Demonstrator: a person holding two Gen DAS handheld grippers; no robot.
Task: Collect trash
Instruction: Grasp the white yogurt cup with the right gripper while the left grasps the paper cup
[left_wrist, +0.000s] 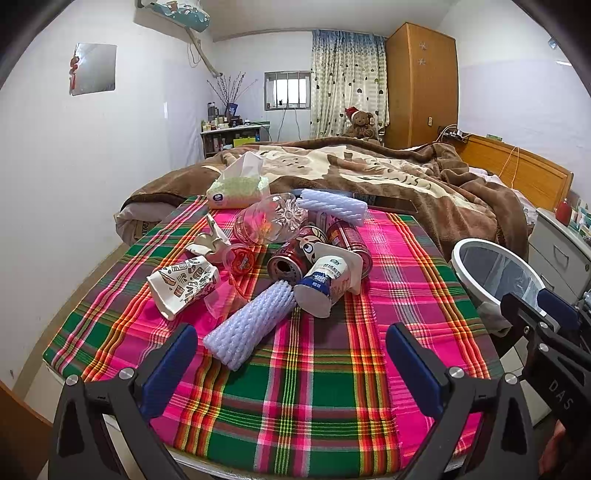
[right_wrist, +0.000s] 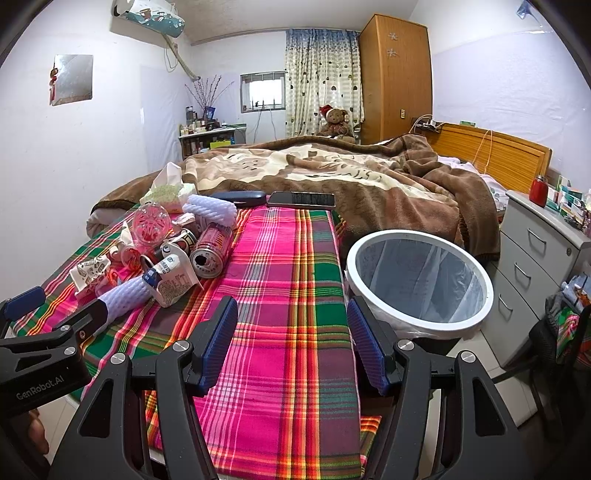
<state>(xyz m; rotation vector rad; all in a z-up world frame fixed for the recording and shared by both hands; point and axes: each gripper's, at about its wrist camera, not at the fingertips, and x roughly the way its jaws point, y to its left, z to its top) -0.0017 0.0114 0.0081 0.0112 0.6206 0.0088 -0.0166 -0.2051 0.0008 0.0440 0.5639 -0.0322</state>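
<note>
The left claw (left_wrist: 291, 354) hangs released, its blue pads spread wide and gripping nothing, above the near part of the table (left_wrist: 314, 406), which wears a pink, green and red plaid cloth. Bare cloth lies between the pads. Just beyond them the trash pile begins: a pale lavender foam sleeve (left_wrist: 251, 325) lies tilted with its near end closest to the claw, touching a white yogurt bottle (left_wrist: 321, 288) tipped on its side. Behind the bottle lie two red cans (left_wrist: 291, 262), a clear plastic bottle (left_wrist: 269, 218) and a second foam sleeve (left_wrist: 332, 205). Left of the bottle sit a printed paper cup (left_wrist: 184, 284), crushed, and crumpled paper (left_wrist: 210, 240). A tissue pack (left_wrist: 236, 188) rests at the table's far edge, against the brown blanket of the bed (left_wrist: 369, 170).

The right claw (right_wrist: 291, 347) is likewise released and empty, over the table's right half, where the cloth is bare up to a phone (right_wrist: 301, 200) and a dark case (right_wrist: 240, 196) at the far edge. Just past the table's right edge stands a white-rimmed bin (right_wrist: 421, 321) with a clear liner, mouth open. A grey drawer unit (right_wrist: 535, 258) stands right of the bin.
</note>
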